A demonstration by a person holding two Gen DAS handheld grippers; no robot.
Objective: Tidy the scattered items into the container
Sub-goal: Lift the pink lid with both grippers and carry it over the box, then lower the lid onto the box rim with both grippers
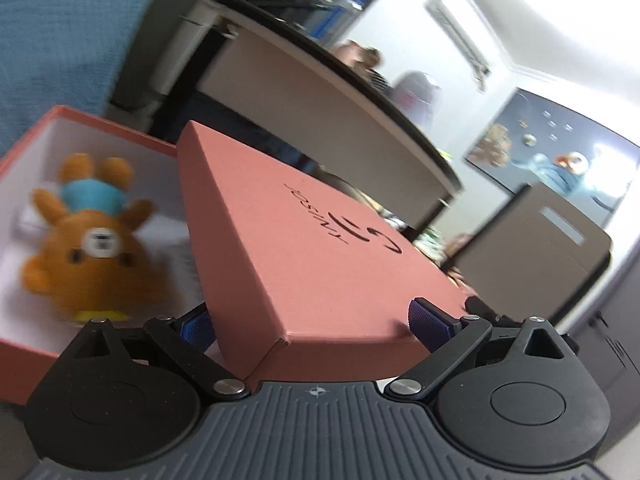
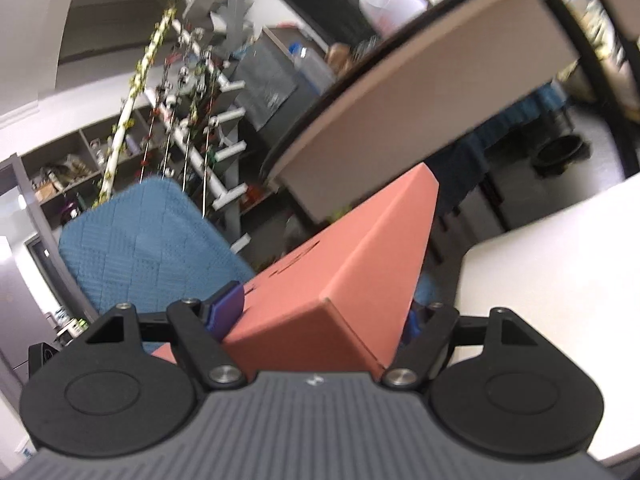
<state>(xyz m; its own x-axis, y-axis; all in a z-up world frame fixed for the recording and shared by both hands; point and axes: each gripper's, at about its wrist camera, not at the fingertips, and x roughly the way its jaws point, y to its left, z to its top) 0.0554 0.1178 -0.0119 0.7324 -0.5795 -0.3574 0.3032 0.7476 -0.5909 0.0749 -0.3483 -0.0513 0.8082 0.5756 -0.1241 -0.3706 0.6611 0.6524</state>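
A salmon-pink box lid [image 1: 304, 240] with dark lettering is held tilted in the air. My left gripper [image 1: 316, 324] is shut on one corner of it, blue pads on either side. In the right wrist view my right gripper [image 2: 320, 316] is shut on another corner of the same lid [image 2: 352, 276]. To the left in the left wrist view stands the open pink box [image 1: 24, 336] with a white inside. A brown plush bear [image 1: 92, 240] with a blue cap lies in it, with a small white item behind it.
A blue textured chair back [image 2: 144, 240] stands behind the lid. A white table [image 2: 560, 272] lies at the right, and beige desk partitions [image 1: 320, 120] stand beyond. People sit in the background. A shelf with hanging ornaments [image 2: 180, 92] stands at the far left.
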